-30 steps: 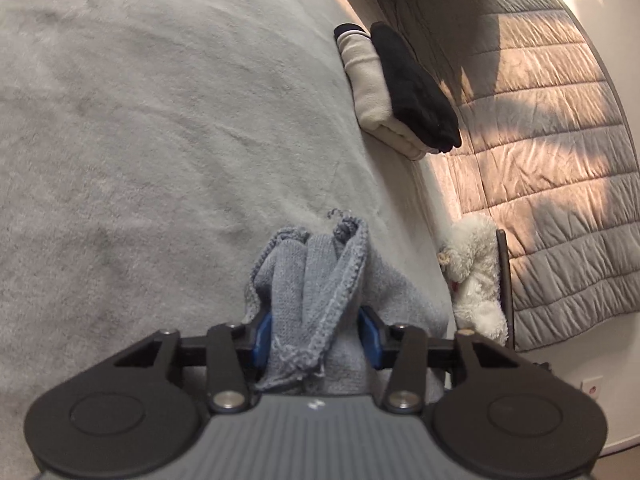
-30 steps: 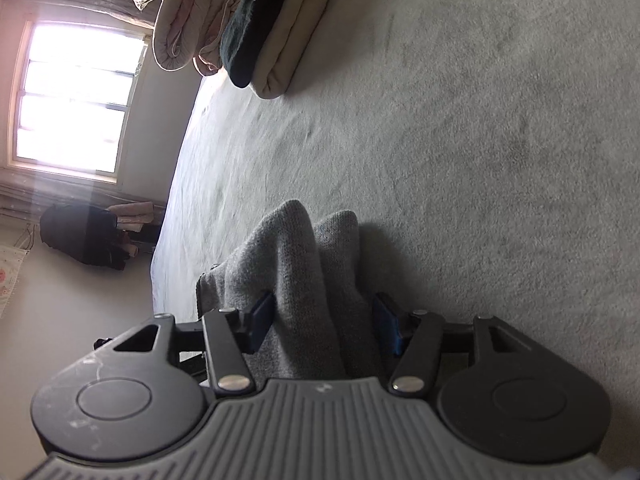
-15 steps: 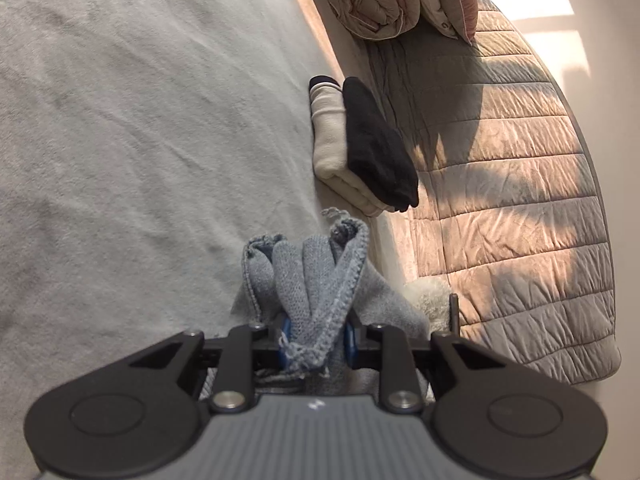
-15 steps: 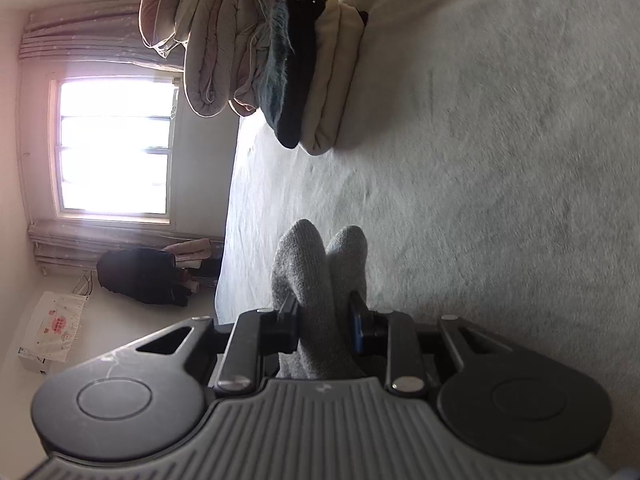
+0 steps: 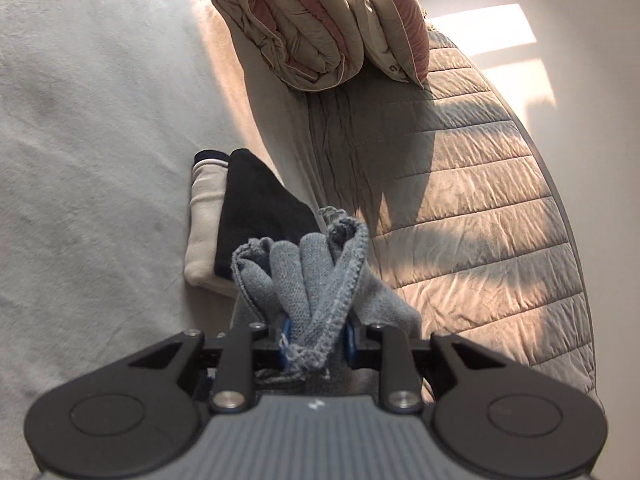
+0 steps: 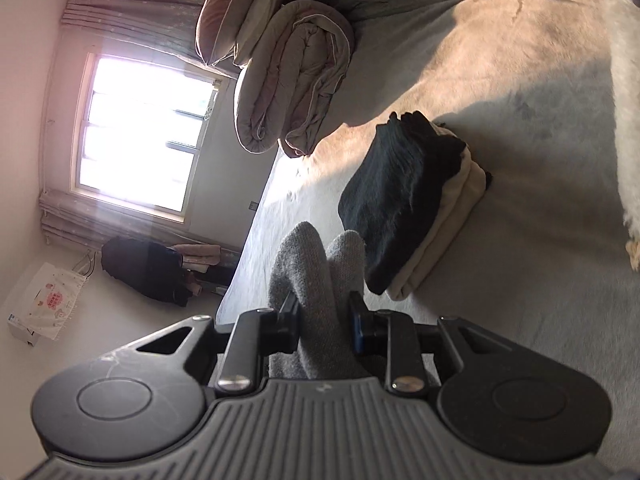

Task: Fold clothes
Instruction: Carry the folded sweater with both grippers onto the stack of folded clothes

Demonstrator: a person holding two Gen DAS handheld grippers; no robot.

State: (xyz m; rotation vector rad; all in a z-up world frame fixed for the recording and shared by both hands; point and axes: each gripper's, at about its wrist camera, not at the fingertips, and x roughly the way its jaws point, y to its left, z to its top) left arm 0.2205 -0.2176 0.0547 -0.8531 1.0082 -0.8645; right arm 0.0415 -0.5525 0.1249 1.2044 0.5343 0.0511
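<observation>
A grey knitted garment [image 5: 316,276] is bunched between the blue pads of my left gripper [image 5: 316,336], which is shut on its hemmed edge. The same grey garment [image 6: 316,276] shows in the right wrist view as two rounded folds pinched by my right gripper [image 6: 326,320], also shut on it. Both grippers hold the cloth lifted above the pale bed cover [image 5: 80,160]. Just beyond it lies a folded stack, a black garment [image 5: 260,216] on a cream one [image 5: 204,216], seen again as the black garment [image 6: 396,192] on the cream one [image 6: 436,240].
Rolled beige and pink quilts [image 5: 320,28] sit at the head of the bed, against a quilted grey headboard [image 5: 460,200]. A bright window [image 6: 140,144], a dark bag [image 6: 144,268] and a white box [image 6: 44,304] on the floor lie past the bed's edge. White fluffy material [image 6: 628,120] lies at right.
Both grippers closed on the grey garment and lifted it off the bed, moving toward the folded stack. The quilts and headboard came into view.
</observation>
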